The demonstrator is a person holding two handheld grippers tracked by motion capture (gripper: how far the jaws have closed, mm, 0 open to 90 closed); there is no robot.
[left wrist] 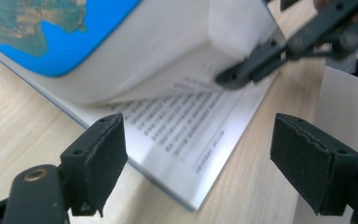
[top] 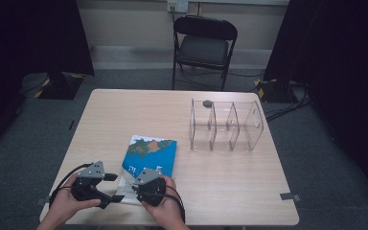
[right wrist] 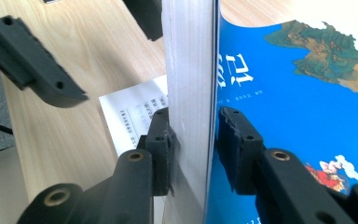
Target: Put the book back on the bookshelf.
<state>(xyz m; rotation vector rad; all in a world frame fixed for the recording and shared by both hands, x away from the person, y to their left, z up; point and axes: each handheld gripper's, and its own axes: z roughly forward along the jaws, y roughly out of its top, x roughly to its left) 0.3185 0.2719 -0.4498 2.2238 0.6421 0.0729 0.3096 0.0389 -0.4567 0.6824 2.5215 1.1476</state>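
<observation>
Book (top: 149,155): lies near the front edge of the table (top: 220,191), left of centre; its long axis runs from the person toward the far side, leaning slightly right, blue map cover up.
Near end: cover and a thick block of pages lifted off a printed page that stays flat on the wood.
Right gripper (right wrist: 193,140): clenched on that lifted block, one jaw on the cover, the other against the pages.
Left gripper (left wrist: 196,154): jaws spread wide, holding nothing, just beside the book's near left corner.
Clear divided organiser (top: 226,125): well apart, to the far right, nothing between.
Small dark object (top: 207,103): on its back left rim.
Folding chair (top: 203,45): beyond the table.
</observation>
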